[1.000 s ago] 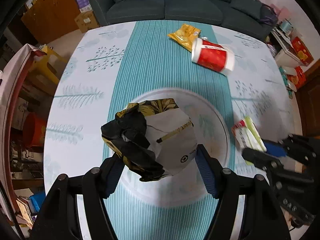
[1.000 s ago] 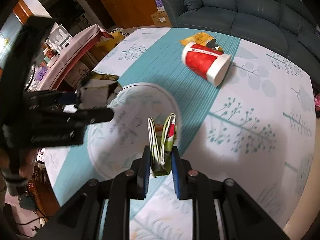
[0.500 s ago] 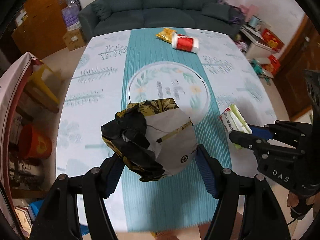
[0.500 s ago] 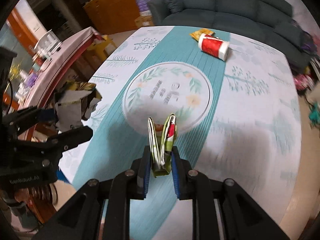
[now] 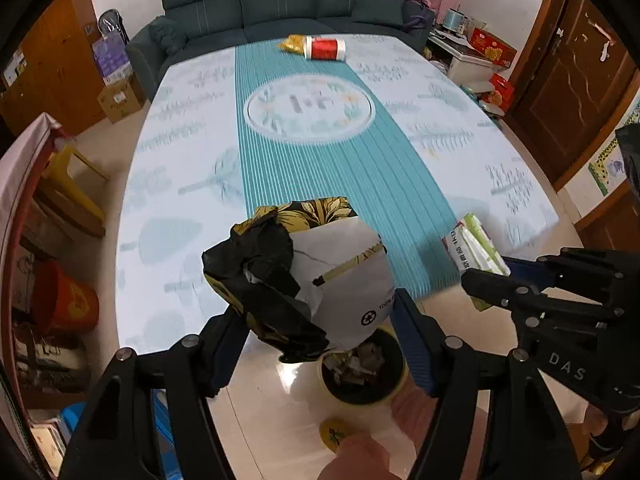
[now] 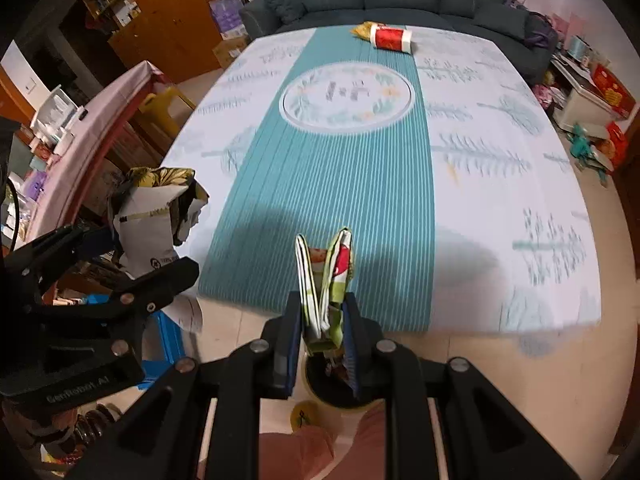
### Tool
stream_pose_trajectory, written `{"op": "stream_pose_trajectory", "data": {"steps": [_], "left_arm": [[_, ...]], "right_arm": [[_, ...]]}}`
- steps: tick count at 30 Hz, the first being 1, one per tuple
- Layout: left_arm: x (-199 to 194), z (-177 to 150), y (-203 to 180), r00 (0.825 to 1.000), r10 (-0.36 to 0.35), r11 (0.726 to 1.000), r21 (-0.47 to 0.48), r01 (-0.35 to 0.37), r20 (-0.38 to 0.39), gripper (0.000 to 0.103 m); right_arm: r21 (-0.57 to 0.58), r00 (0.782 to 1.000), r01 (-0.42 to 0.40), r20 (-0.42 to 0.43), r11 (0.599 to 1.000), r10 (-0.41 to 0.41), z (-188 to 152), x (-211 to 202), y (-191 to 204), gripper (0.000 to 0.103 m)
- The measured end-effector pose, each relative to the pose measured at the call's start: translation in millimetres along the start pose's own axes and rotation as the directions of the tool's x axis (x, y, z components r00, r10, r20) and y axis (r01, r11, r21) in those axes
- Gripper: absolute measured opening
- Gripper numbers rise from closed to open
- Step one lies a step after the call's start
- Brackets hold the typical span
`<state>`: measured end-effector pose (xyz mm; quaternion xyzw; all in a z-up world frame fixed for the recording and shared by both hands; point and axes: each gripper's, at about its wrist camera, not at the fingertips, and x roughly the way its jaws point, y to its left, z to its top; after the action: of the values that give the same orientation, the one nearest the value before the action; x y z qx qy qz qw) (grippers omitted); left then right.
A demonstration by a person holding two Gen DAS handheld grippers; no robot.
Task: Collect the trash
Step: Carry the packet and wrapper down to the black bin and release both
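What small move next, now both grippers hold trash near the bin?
Probably ease both grippers a bit lower over the bin, then open. The left gripper clamps the crumpled bag and the right gripper pinches the folded wrapper; both sit just above the bin's mouth on the floor by the table edge, so a short drop should land them inside.

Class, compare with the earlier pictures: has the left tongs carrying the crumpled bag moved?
Yes. The left tongs with the crumpled bag pulled back from the table's round emblem, past the near edge, over the floor bin.
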<state>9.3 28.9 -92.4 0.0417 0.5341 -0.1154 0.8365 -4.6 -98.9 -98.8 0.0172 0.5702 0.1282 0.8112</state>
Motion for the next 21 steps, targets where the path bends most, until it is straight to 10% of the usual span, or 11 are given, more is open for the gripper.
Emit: {"op": "stream_pose_trajectory", "data": {"steps": [10,21], "left_arm": [[34,-81,3,0.998,-0.046,0.988,-0.152,0.037,-0.052,0.068],[150,-155,-20,0.990,-0.001,0.977,-0.210,-0.029,-0.144,0.069]], "right_arm": [[0.000,0.996,0.031,-0.085,1.000,-0.031,-69,27,5,0.019],[0.087,0.979,0.005,-0.204,0.996,0.013,-149,150,-44,0.019]]}}
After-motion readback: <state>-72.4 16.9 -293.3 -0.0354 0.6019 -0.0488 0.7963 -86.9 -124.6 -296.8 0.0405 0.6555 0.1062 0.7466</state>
